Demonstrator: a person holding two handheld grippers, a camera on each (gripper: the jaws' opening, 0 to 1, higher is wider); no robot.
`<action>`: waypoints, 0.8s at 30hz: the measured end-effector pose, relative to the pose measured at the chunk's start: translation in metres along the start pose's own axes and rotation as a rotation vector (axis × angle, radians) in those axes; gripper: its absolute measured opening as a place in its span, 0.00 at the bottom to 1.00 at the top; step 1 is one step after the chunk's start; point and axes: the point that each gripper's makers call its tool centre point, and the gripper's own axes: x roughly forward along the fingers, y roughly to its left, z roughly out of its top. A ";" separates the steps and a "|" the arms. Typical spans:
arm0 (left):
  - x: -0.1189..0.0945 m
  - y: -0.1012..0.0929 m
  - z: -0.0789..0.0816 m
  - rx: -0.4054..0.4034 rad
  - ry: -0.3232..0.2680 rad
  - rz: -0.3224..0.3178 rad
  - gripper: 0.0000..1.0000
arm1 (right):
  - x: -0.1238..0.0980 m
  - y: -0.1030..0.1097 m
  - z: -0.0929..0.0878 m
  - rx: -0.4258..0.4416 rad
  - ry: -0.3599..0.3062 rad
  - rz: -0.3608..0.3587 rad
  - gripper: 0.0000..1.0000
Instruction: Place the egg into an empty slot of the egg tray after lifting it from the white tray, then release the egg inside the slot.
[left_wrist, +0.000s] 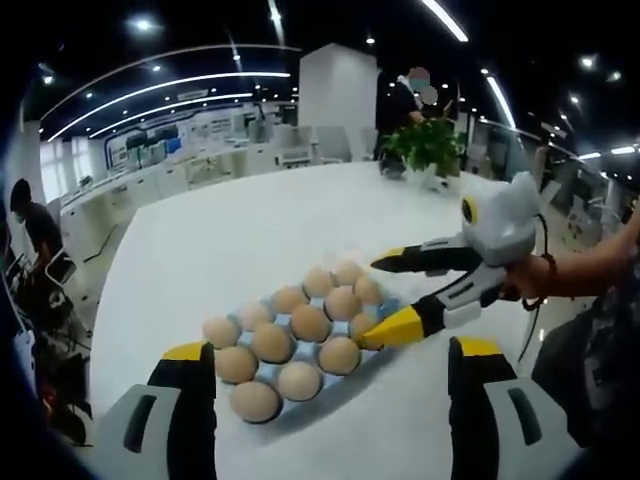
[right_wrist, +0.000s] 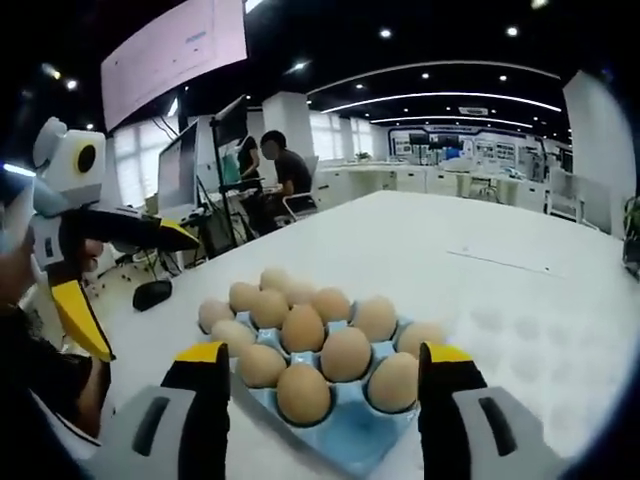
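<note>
Eggs (right_wrist: 303, 392) crowd the egg tray (right_wrist: 350, 440); white table (right_wrist: 520, 300) around it open

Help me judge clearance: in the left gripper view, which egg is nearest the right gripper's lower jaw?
The egg at the egg tray's right edge in that view; the right gripper's yellow lower tip overlaps it alone.

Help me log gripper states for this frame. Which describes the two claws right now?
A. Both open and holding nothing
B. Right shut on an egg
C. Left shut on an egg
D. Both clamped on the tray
A: the left claw and the right claw each stand spread apart with no egg between them, above the blue egg tray.
</note>
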 end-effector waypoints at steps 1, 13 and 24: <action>0.000 0.000 0.000 0.000 0.001 -0.001 0.98 | -0.001 -0.001 0.000 0.002 0.000 -0.001 0.81; 0.001 -0.003 0.000 0.002 0.003 -0.003 0.99 | -0.013 -0.018 -0.004 0.018 0.013 -0.040 0.83; 0.000 -0.005 -0.003 0.002 0.014 -0.002 1.00 | -0.032 -0.044 -0.009 0.050 0.016 -0.099 0.83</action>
